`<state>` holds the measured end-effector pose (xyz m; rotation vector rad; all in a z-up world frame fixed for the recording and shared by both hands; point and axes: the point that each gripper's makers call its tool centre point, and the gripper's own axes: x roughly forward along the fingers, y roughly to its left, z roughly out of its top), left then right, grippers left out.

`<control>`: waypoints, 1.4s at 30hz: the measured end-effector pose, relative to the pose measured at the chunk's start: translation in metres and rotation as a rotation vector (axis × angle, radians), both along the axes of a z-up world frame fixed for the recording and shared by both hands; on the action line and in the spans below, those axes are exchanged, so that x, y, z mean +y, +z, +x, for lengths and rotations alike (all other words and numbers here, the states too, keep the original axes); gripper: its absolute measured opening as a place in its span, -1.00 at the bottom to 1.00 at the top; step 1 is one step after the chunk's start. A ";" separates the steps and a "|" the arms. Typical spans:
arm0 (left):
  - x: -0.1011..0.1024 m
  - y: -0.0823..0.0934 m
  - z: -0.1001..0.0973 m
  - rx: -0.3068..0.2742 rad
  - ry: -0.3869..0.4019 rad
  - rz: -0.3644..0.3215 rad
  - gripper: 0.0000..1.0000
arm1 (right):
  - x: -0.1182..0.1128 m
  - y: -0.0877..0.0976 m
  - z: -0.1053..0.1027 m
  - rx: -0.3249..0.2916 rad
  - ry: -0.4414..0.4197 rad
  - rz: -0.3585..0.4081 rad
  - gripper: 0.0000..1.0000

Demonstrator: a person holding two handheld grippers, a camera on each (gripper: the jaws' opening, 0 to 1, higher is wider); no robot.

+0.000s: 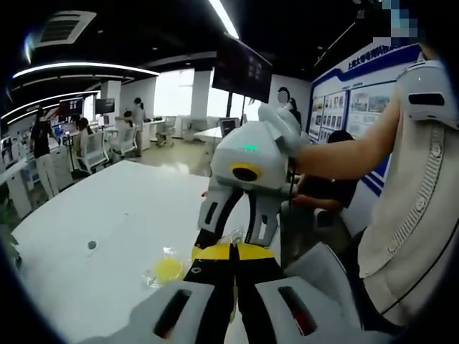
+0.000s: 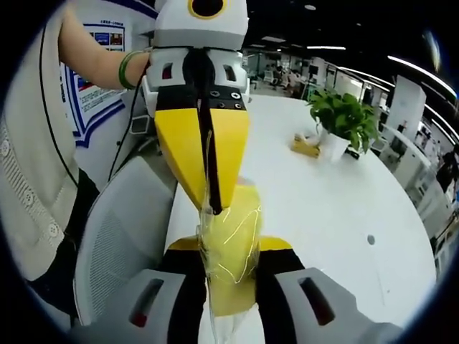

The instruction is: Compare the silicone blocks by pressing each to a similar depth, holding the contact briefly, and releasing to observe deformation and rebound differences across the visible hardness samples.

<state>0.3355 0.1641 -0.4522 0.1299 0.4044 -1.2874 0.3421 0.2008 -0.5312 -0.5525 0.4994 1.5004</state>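
Observation:
A yellow silicone block in a clear plastic bag (image 2: 231, 258) stands between my right gripper's (image 2: 229, 247) jaws, which are shut on it. My left gripper (image 2: 213, 204) comes down from above with its yellow jaws shut on the bag's top edge. In the left gripper view my left gripper (image 1: 234, 249) is at the bottom and the white right gripper (image 1: 235, 233) faces it, with a bit of clear plastic (image 1: 234, 236) between them. A second yellow round block in a clear wrapper (image 1: 166, 271) lies on the white table (image 1: 107, 208) to the left.
The person holding the grippers stands at the table's edge (image 1: 409, 215), beside a grey mesh chair (image 2: 115, 251). A potted plant (image 2: 344, 118) and a small yellow-brown item (image 2: 306, 145) sit further along the table. A small dark disc (image 1: 92, 245) is set in the tabletop.

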 end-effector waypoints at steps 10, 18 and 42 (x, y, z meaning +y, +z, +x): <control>0.000 -0.001 0.000 0.002 0.001 0.003 -1.00 | 0.001 -0.002 0.001 0.007 0.000 -0.001 -0.50; 0.002 -0.002 0.001 -0.001 0.004 0.005 -1.00 | 0.002 -0.003 0.002 0.010 0.003 -0.001 -0.45; 0.008 -0.012 0.008 0.038 0.050 -0.004 -1.00 | 0.004 0.002 0.004 0.038 -0.060 0.074 -0.26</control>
